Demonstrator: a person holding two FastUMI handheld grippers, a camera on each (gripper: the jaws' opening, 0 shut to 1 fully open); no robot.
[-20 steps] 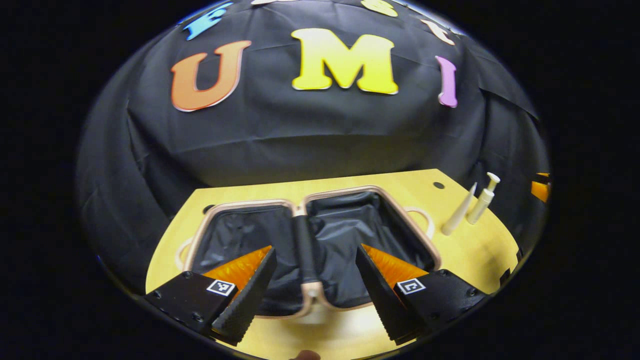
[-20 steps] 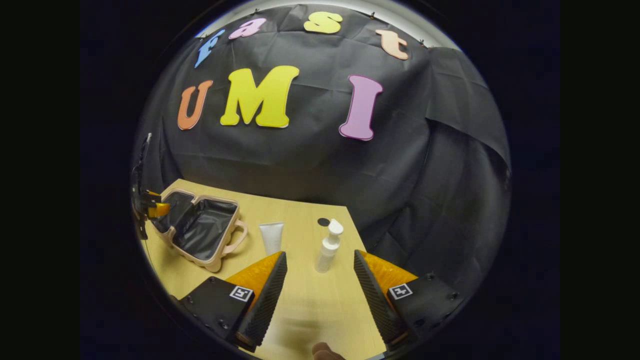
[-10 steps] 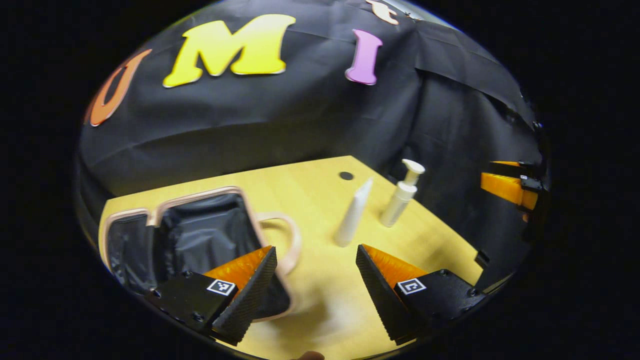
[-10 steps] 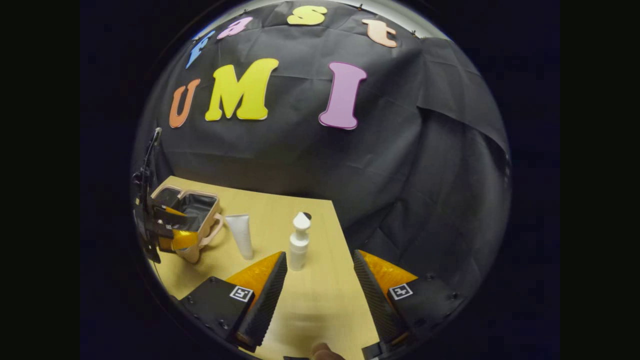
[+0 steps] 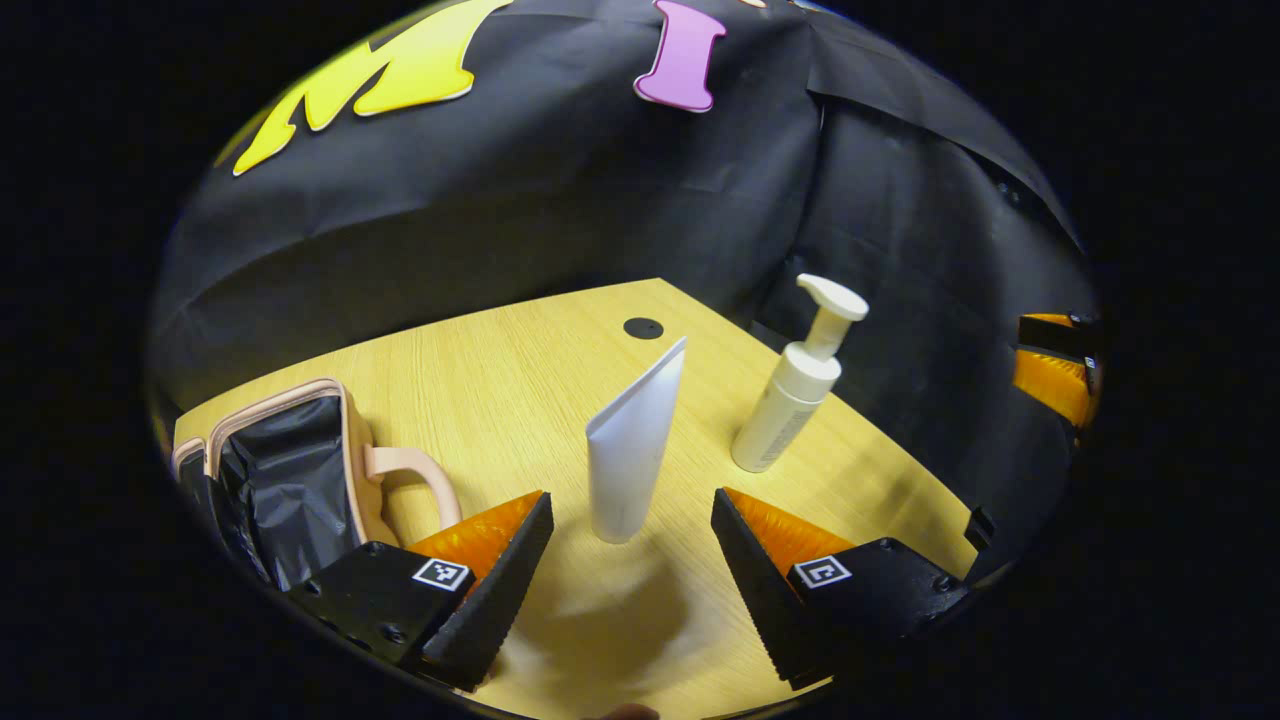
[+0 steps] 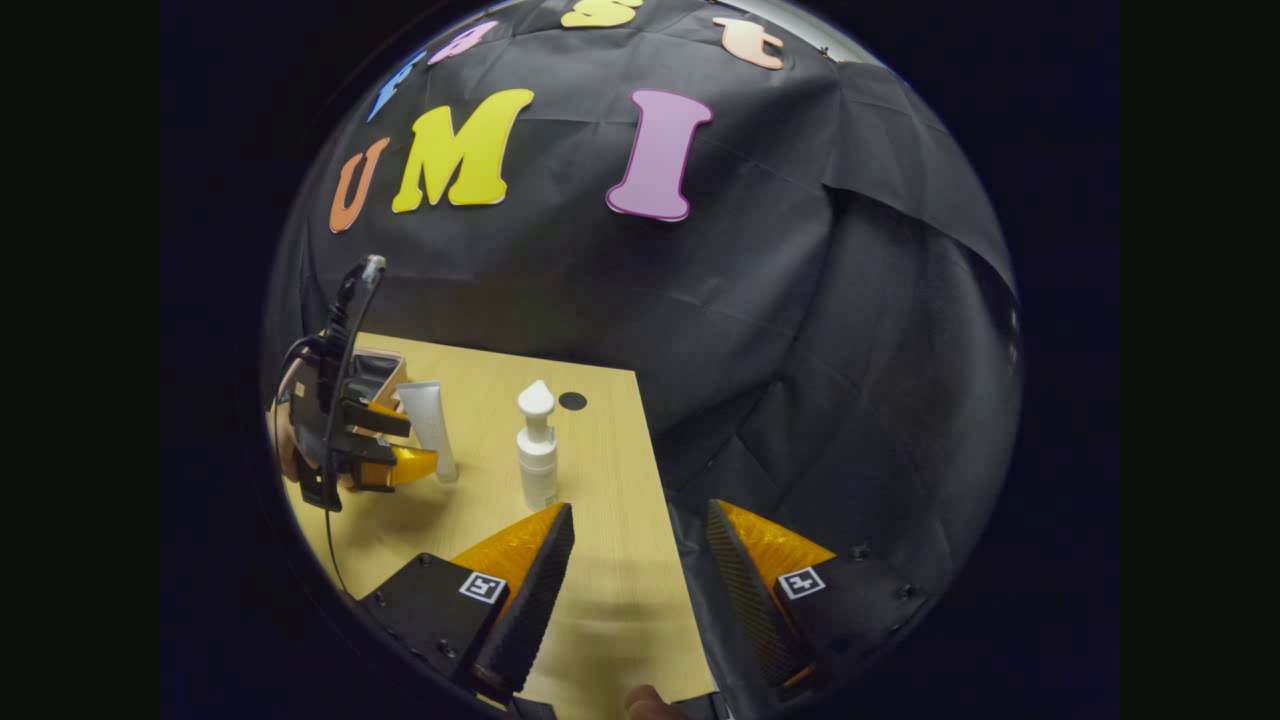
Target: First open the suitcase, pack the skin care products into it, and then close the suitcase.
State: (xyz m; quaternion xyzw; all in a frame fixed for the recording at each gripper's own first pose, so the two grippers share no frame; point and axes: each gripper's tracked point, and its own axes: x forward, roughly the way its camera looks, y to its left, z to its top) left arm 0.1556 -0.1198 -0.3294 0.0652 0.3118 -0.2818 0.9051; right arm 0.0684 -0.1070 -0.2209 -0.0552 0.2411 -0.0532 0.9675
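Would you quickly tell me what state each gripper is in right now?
Left gripper: open, holding nothing, its fingers either side of the upright white tube.
Right gripper: open, holding nothing, over the table edge near the pump bottle.

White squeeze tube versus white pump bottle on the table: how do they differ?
The white squeeze tube tapers to a flat crimped top edge; the white pump bottle is round-bodied with a nozzle head. The tube stands directly ahead of the open left gripper, the bottle off to its right. Both are white and stand upright on the wooden table.

Both views look low across the table (image 5: 520,370), sharing the tube (image 5: 632,450).
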